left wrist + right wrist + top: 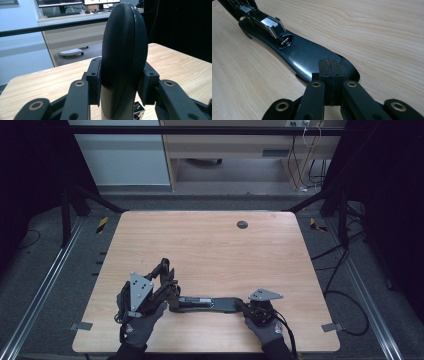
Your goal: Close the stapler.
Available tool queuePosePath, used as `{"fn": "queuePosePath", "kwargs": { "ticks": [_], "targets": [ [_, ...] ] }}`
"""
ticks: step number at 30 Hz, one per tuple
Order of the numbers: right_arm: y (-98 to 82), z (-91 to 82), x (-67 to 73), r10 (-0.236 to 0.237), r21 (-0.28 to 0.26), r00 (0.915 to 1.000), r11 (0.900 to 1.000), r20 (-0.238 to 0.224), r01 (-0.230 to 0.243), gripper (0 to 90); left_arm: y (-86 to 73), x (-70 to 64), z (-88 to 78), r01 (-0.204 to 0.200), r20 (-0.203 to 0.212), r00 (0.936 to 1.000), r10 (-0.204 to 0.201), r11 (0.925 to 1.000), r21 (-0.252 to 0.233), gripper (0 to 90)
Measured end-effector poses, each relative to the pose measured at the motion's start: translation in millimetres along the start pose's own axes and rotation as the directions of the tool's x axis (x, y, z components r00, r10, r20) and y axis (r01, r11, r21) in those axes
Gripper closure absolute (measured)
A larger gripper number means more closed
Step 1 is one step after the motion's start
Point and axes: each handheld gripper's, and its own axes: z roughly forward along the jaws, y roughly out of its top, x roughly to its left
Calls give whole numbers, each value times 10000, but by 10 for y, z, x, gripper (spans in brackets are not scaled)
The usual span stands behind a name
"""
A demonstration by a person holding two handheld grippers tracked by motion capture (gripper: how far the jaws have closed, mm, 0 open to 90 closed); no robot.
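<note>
A black stapler lies swung open near the table's front edge. Its base rests flat on the wood, and the metal staple channel lies along it at the far end. My right gripper is shut, pads together, with its tips resting on the rounded end of the base; the high view has it at the stapler's right end. My left gripper is shut on the stapler's black top cover, which stands upright between the pads. This gripper is at the stapler's left end in the high view.
The wooden table has a dark round grommet near its far edge. Black frame bars and cables run along the floor on both sides. A desk with monitors stands beyond the table.
</note>
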Motion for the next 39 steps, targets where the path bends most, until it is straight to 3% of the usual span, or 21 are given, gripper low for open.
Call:
{"fn": "queuePosePath", "kwargs": {
  "ticks": [16, 27, 39],
  "targets": [
    [2, 2, -1, -54, -18, 10000, 10000, 11, 54, 900, 11, -94, 26, -586, -289, 9979, 587, 9983, 48, 606],
    [0, 3, 0, -48, -28, 10000, 10000, 15, 48, 900, 11, -187, 50, -897, -710, 9934, 898, 9960, 59, 616],
    [-3, 3, 5, -35, -29, 10000, 10000, 33, 35, 900, 18, -289, 88, -1367, -779, 9875, 1372, 9905, 122, 616]
  ]
}}
